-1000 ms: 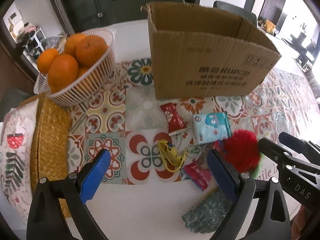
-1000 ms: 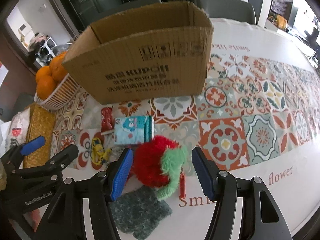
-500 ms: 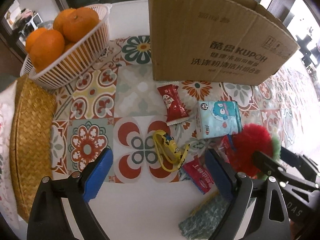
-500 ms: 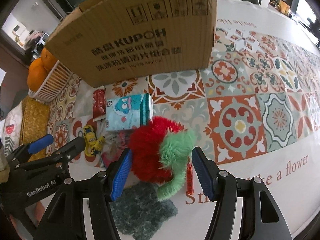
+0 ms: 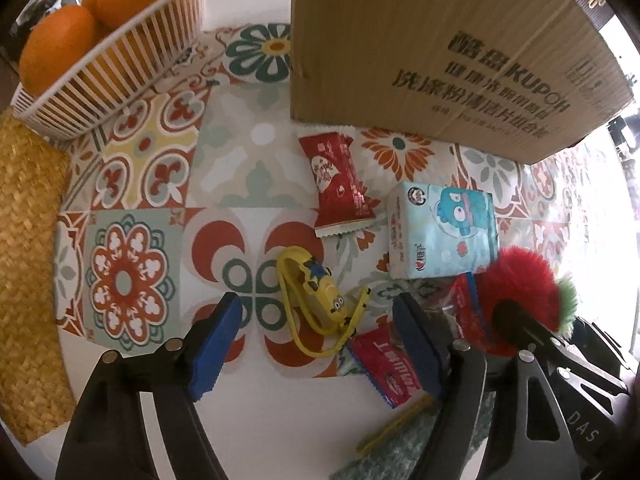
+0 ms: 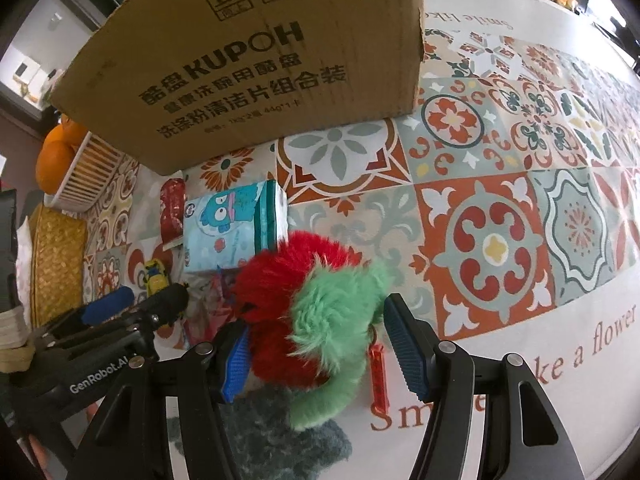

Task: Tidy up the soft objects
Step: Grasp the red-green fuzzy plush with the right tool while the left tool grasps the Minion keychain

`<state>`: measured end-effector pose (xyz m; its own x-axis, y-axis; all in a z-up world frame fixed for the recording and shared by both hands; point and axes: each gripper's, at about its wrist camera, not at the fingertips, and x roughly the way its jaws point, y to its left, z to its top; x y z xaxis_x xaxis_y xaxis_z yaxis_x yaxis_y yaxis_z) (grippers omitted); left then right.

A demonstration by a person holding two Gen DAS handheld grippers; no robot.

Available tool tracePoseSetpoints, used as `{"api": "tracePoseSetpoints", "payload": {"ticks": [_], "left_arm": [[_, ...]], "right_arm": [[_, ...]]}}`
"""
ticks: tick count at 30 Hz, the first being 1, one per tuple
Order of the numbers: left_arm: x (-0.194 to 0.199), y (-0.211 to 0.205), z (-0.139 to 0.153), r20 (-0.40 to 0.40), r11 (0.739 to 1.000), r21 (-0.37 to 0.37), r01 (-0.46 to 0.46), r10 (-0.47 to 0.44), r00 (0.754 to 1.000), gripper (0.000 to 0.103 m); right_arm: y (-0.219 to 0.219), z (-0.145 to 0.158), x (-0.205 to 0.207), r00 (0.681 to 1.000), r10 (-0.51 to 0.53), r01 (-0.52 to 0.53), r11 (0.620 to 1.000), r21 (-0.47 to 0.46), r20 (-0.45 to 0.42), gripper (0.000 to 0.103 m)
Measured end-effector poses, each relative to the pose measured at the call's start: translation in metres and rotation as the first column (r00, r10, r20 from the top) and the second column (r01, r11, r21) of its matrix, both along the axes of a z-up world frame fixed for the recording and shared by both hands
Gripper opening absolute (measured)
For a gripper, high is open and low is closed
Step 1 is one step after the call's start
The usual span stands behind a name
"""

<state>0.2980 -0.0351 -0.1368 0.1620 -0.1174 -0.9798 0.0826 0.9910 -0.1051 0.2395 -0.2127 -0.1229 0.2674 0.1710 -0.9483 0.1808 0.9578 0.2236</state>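
Worktop (image 6: 560, 340) under a tile-patterned cloth; wide bare stretch to the right of the pile, white strip along the near edge. Cardboard box (image 5: 420, 48) stands at the back, its front wall close behind the small items. White basket of oranges (image 5: 108, 52) back left, woven mat (image 5: 28, 260) along the left edge.

Clutter, left to right: yellow minion keychain (image 5: 320, 300), red snack packet (image 5: 338, 184) behind it, blue tissue pack (image 5: 444, 232), second red packet (image 5: 388, 364) in front, red-and-green plush ball (image 6: 312, 304), dark green knitted cloth (image 6: 280, 440) nearest.

Left tongs (image 5: 320, 348): jaws have just been closing, now part open, straddling the minion keychain; the left pad is clear of it, and contact at the right pad cannot be told; right pad lies over the second red packet.

Right tongs (image 6: 316, 356): about half open, plush ball between the pads; left pad sits against the red fur, right pad stands just clear of the green tuft. A red tag (image 6: 378, 376) lies beside the right pad
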Motion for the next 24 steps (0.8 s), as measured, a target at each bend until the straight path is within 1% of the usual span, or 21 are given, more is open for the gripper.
{"api": "tracePoseSetpoints", "payload": {"ticks": [4,8,9,11,12,16,19,24], "left_arm": [[0.007,0.001,-0.011,-0.015,1.000,0.008,0.000,0.000,1.000,0.071],[0.010,-0.004,-0.021,-0.002,1.000,0.025,0.008,-0.008,1.000,0.067],[0.011,-0.005,-0.022,0.004,0.999,0.032,0.009,-0.009,1.000,0.060],[0.011,-0.006,-0.022,0.015,0.999,0.040,0.009,-0.010,1.000,0.054],[0.011,-0.006,-0.020,0.015,0.999,0.038,0.013,-0.013,1.000,0.047],[0.009,-0.007,-0.014,0.006,0.999,0.000,0.036,-0.036,0.999,0.044],[0.006,-0.010,-0.011,0.008,0.998,-0.008,0.054,-0.054,0.999,0.042],[-0.005,-0.017,0.001,0.037,0.997,-0.012,0.081,-0.080,0.996,0.041]], "right_arm": [[0.002,-0.007,0.004,1.000,0.000,0.000,1.000,0.004,-0.001,0.062],[0.003,-0.014,0.005,1.000,-0.001,0.002,1.000,0.027,-0.006,0.060],[0.003,-0.016,0.005,1.000,-0.002,0.003,1.000,0.031,-0.005,0.059],[0.004,-0.018,0.004,1.000,0.000,0.000,0.999,0.040,-0.004,0.055],[0.005,-0.019,0.004,1.000,0.004,-0.004,0.999,0.044,-0.005,0.053],[0.004,-0.019,-0.001,1.000,0.003,-0.003,0.999,0.045,0.008,0.047],[0.000,-0.017,-0.007,1.000,-0.007,0.006,0.999,0.039,0.024,0.044],[-0.005,-0.007,-0.017,0.998,-0.015,0.014,1.000,0.020,0.065,0.044]]}}
